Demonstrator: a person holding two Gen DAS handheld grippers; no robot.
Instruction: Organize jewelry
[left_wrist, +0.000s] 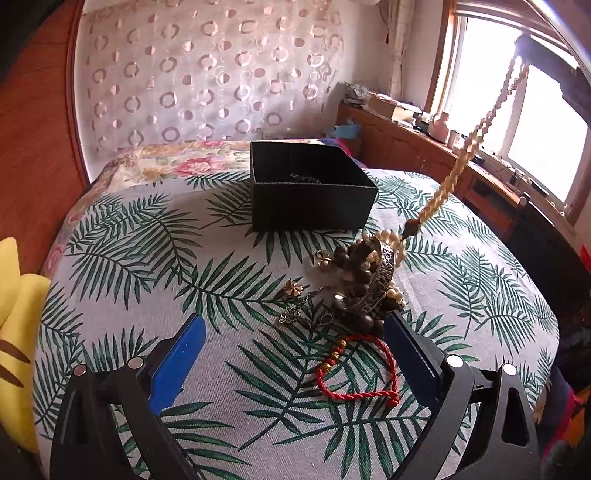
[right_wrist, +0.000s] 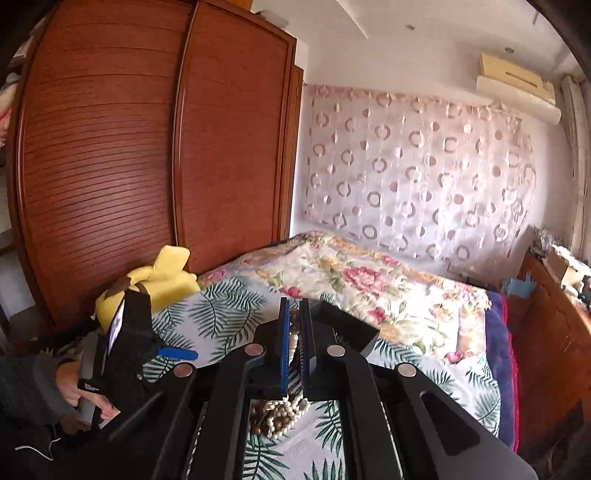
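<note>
On a bed spread with a palm-leaf cloth (left_wrist: 147, 236), the right gripper (right_wrist: 294, 321) was clamped shut on a cream bead necklace (left_wrist: 476, 133), whose double strand rose taut toward the window while its lower end remained in a heap of jewelry (left_wrist: 369, 273) — dark wooden beads, pearls and an engraved metal bangle (left_wrist: 384, 275). The left gripper (left_wrist: 295, 328) hovered just before the heap, its blue-padded jaws spread wide and holding nothing. A red cord bracelet (left_wrist: 354, 369) lay between those jaws. An open black box (left_wrist: 310, 188) stood beyond the heap, a dark chain in its bottom.
</note>
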